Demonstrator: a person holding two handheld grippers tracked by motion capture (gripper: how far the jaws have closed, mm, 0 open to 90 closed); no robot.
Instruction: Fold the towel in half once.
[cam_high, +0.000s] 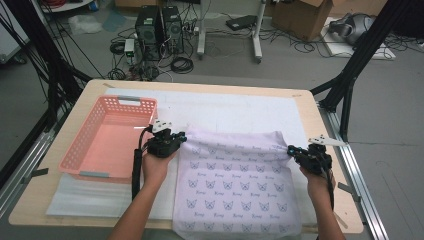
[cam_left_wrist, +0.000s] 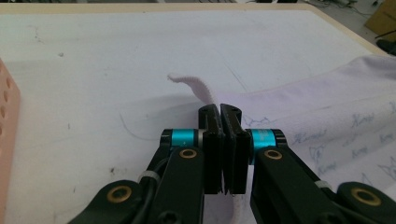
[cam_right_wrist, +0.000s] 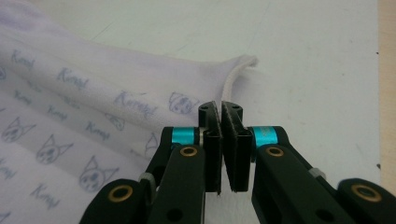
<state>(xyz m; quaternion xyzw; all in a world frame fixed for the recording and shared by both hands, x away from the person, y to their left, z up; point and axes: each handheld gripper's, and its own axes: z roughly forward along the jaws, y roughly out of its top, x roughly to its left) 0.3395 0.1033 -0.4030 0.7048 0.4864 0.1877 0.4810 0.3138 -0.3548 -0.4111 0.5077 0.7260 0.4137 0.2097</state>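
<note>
The left gripper (cam_high: 176, 138) is closed on the far left corner of a pale lilac cloth printed with small cat faces and words (cam_high: 235, 182). In the left gripper view its two black jaws are pressed together and a thin strip of the cloth edge (cam_left_wrist: 194, 86) comes out above them. The right gripper (cam_high: 299, 153) is closed on the far right corner of the same cloth, and in the right gripper view the hem (cam_right_wrist: 233, 77) goes down between its jaws. The cloth lies flat on the white mat (cam_high: 240, 110) that covers the light wooden table (cam_high: 310, 107), and its near edge hangs a little over the table's front side. The far edge is pulled between the two grippers and shows some folds there.

A pink plastic basket with a perforated wall (cam_high: 82, 145) stands on the left part of the table, just beside the left gripper. The inside of the basket is empty
</note>
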